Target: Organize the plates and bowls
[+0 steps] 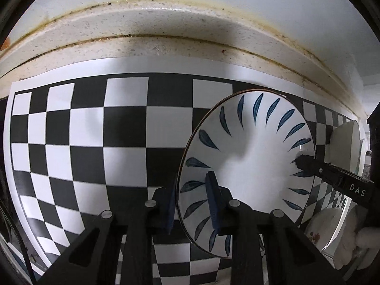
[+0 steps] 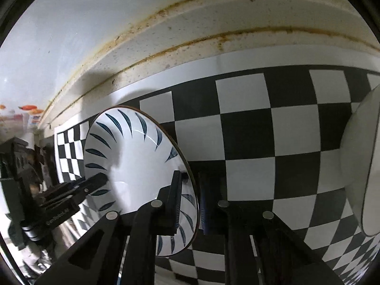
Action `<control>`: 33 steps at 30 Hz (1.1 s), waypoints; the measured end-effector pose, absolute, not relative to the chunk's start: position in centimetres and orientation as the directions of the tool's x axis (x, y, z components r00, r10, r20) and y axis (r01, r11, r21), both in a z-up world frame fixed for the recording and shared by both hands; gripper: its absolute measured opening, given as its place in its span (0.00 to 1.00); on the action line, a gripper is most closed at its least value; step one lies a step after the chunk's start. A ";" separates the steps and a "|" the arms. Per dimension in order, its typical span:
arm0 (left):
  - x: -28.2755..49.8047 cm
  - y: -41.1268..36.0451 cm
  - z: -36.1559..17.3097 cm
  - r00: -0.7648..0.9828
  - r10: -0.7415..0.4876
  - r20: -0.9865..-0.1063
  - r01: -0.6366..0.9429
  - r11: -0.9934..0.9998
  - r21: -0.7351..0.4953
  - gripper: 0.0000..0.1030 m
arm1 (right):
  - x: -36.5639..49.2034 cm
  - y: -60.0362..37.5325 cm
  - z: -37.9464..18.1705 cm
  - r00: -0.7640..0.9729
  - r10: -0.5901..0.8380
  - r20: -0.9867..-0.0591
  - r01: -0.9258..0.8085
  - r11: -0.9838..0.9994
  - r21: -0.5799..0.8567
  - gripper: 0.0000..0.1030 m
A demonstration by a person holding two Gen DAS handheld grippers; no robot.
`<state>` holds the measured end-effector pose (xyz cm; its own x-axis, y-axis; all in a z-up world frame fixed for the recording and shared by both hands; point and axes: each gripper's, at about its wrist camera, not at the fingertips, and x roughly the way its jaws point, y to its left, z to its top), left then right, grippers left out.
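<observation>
Leaf-patterned bowl (image 1: 247,166), white with dark blue leaf strokes fanning round its inner wall and a thin dark rim, is held tilted on edge above the black-and-white checkerboard mat (image 1: 95,147) that covers the tabletop (image 1: 166,45), its open face turned toward both cameras. In the left wrist view the left claw (image 1: 192,204) is clenched on the bowl's near-left rim: one blue-padded finger lies against the inside wall, the other sits behind the rim on the outside. From the right side of that view the right claw (image 1: 306,163) reaches in, one black finger pressed on the inner wall at the bowl's right rim. The right wrist view shows the same grip from the other side: the right claw (image 2: 190,199) is closed on the bowl (image 2: 133,166) with one finger inside and its blue-padded partner outside the rim, while the left claw (image 2: 95,182) comes in from the left and touches the inner wall. So the bowl hangs between the two claws, each grasping an opposite edge. A second dish, plain white with a dark rim (image 2: 363,166), stands on edge at the right, well apart from the held bowl; in the left view it (image 1: 344,142) shows beyond the right claw. At the far side, the speckled, stained cream edge of the tabletop meets a pale wall (image 2: 71,35).
</observation>
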<state>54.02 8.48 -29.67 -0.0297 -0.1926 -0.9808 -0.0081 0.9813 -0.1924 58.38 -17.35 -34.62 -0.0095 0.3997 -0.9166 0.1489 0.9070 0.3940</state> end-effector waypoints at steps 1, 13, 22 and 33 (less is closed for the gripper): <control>53.6 8.0 -29.5 -0.025 -0.192 -0.981 -0.007 0.981 -0.192 0.20 | 58.1 -17.4 -34.4 -0.008 0.404 -0.915 0.150 0.905 0.398 0.14; 46.6 7.0 -20.6 0.109 -0.193 -0.975 0.035 0.981 -0.190 0.21 | 52.8 -17.3 -27.7 0.064 0.443 -0.894 0.086 0.890 0.447 0.13; 41.4 8.4 -15.4 0.155 -0.203 -0.967 0.079 0.978 -0.193 0.20 | 45.8 -16.9 -22.6 0.114 0.464 -0.878 0.039 0.881 0.471 0.13; 33.6 6.9 -18.0 0.080 -0.202 -0.976 0.045 0.979 -0.199 0.21 | 35.9 -18.7 -23.5 0.061 0.489 -0.870 0.033 0.870 0.492 0.13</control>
<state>33.61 6.93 -18.00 0.0803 -0.2022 -0.9760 0.0446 0.9789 -0.1992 35.85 -18.71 -23.50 0.0611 0.4894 -0.8699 0.0332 0.8701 0.4918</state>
